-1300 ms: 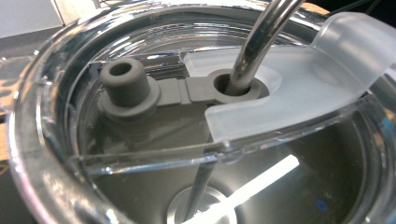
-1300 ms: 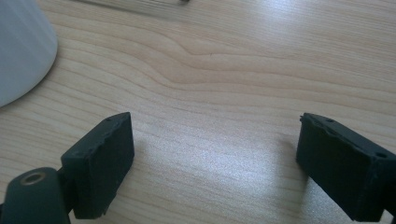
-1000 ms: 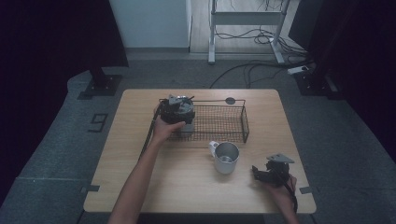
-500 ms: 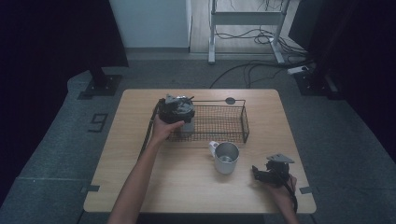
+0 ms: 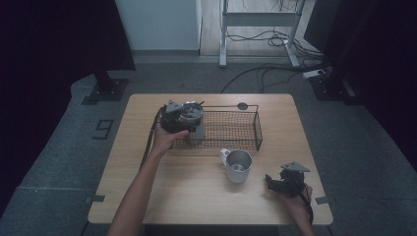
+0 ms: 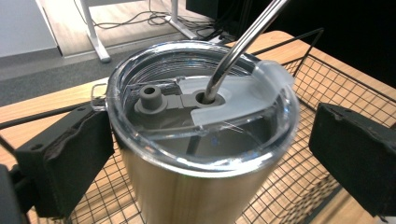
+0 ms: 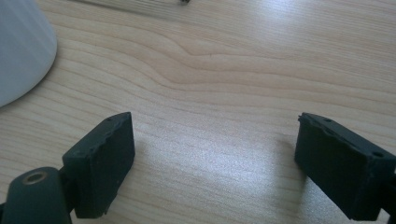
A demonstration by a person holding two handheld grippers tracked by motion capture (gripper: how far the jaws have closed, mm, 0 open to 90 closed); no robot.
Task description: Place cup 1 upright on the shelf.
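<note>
At the table's near right corner, the right gripper (image 5: 275,183) rests low over bare wood, its jaws standing apart with nothing between them; a pale mug (image 5: 238,165) with its handle turned to the far left stands just beside it, toward the table's middle. Farther back, the left gripper (image 6: 205,154) hovers at the left end of a black wire basket (image 5: 231,129), where a steel tumbler (image 6: 201,186) with a clear lid (image 6: 196,116) and a metal straw (image 6: 238,46) stands upright. The left jaws have just been opening and now flank the tumbler: the right pad clear of its wall, the left one just beside it.
</note>
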